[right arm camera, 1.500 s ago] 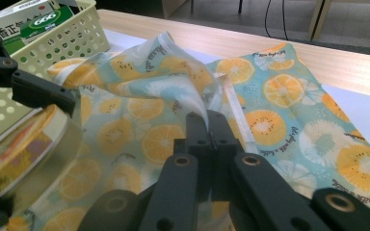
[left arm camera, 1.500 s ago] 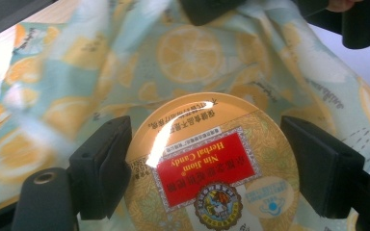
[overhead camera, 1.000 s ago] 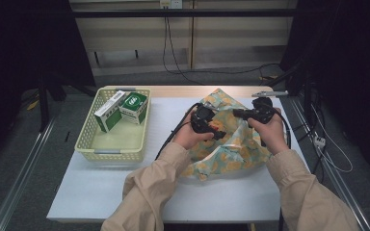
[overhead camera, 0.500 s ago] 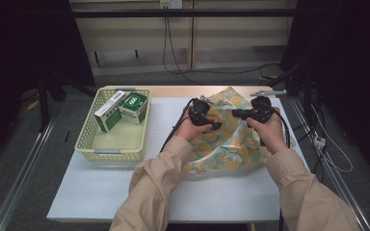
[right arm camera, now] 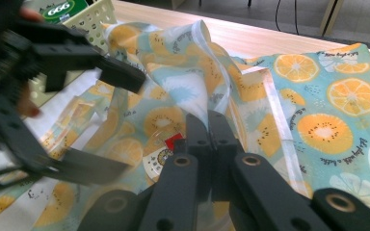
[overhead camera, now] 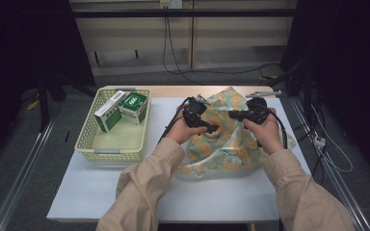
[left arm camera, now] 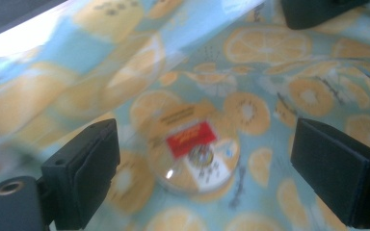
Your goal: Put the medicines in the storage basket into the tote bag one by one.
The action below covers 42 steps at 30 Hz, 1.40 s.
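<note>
A see-through bag printed with orange and kiwi slices lies crumpled on the white table. A round tin with a red label shows through its film, also in the right gripper view. My left gripper hangs over the bag's left part. Its jaws have just been opening and stand wide, and nothing is pinched between them. My right gripper is shut on a raised fold of the bag's rim.
A pale yellow basket stands left of the bag and holds a white-and-green box and a green box. The table's wooden far edge runs behind. Cables trail from both grippers.
My left gripper has shifted a little left and away over the bag, and its jaws have spread wider. My right gripper has kept still, shut on the fold.
</note>
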Available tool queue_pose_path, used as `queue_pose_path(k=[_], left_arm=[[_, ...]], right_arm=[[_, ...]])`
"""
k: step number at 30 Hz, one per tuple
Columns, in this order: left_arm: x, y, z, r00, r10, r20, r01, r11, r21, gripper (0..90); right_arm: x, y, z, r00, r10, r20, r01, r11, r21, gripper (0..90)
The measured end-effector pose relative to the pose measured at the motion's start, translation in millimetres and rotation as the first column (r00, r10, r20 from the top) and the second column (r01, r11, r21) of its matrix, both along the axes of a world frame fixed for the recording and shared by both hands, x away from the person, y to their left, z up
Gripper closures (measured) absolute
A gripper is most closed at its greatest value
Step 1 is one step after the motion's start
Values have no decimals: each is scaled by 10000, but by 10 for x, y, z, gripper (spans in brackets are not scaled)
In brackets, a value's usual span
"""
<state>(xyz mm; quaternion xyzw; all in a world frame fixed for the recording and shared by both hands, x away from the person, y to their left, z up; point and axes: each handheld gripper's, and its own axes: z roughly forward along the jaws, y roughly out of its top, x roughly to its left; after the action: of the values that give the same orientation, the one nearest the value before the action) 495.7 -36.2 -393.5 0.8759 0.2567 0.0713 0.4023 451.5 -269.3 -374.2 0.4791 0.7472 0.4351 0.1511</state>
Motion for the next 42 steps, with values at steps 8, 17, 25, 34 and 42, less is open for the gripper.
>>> queue_pose_path(k=[8,17,25,34,42], left_arm=[[-117,362,232,9999,49,95,-51,9996,279,103],[-137,889,446,9962,852,176,-852,9964,-23,106],[-101,1271,508,9902,1376,241,-1382,9902,223,108],[-10,1591,526,9802,1940,395,-1961,9789,575,108],[52,1771,491,9742,2232,334,-2245,9735,431,86]], right_arm=[[-22,-7,-4,10000,-83,2,83,10000,-7,900],[-55,-15,8,9999,-106,80,106,9999,51,900],[-61,-6,23,9999,-85,120,84,10000,32,900],[-59,-35,17,9998,-144,158,144,9999,-28,900],[-61,-35,27,9997,-163,156,163,9999,-39,900]])
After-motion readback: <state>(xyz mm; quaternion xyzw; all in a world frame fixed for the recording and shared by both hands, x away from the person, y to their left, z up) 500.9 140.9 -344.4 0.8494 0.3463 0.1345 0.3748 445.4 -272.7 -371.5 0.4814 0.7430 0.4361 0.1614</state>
